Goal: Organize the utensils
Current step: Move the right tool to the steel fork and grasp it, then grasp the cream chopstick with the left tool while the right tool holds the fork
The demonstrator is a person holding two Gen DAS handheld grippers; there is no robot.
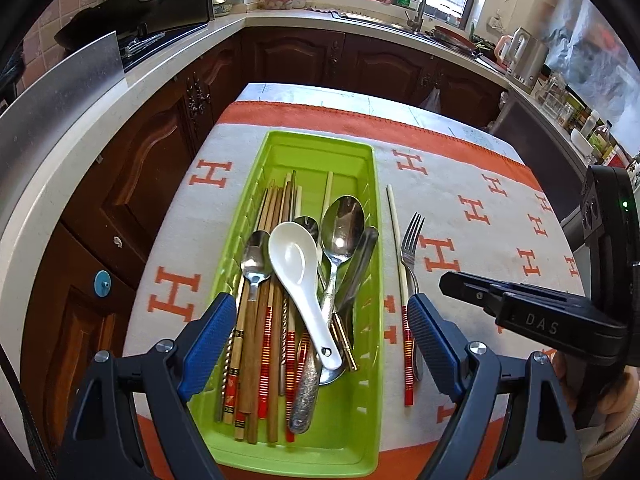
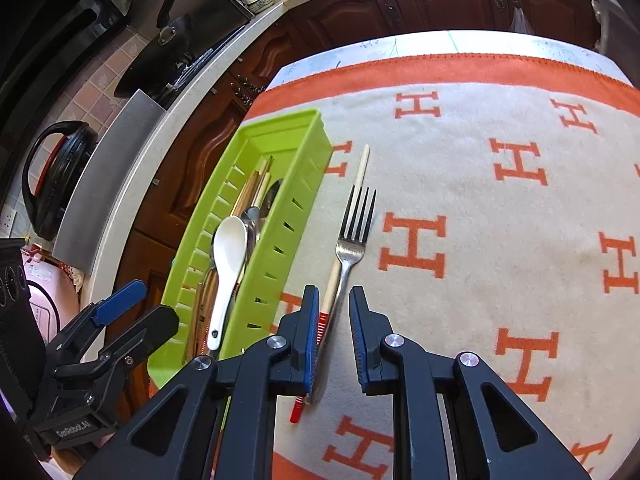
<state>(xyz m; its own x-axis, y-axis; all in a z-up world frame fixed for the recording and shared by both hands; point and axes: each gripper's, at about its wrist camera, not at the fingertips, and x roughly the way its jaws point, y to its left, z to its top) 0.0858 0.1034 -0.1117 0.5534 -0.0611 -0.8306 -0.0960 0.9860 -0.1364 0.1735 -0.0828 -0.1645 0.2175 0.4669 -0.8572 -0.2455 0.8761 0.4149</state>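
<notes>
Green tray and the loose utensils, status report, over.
Left gripper open above green tray, empty. Right gripper open, empty, at the handles of fork and loose chopstick beside the tray. Nothing in the way.

One fork (image 1: 412, 248), one tray (image 1: 362, 432).

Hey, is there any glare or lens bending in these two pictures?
Left wrist view: bright glare on the steel spoon in the green tray, and the counter edge bows strongly. Right wrist view: sharp, black vignette corners, the blanket curving.
</notes>
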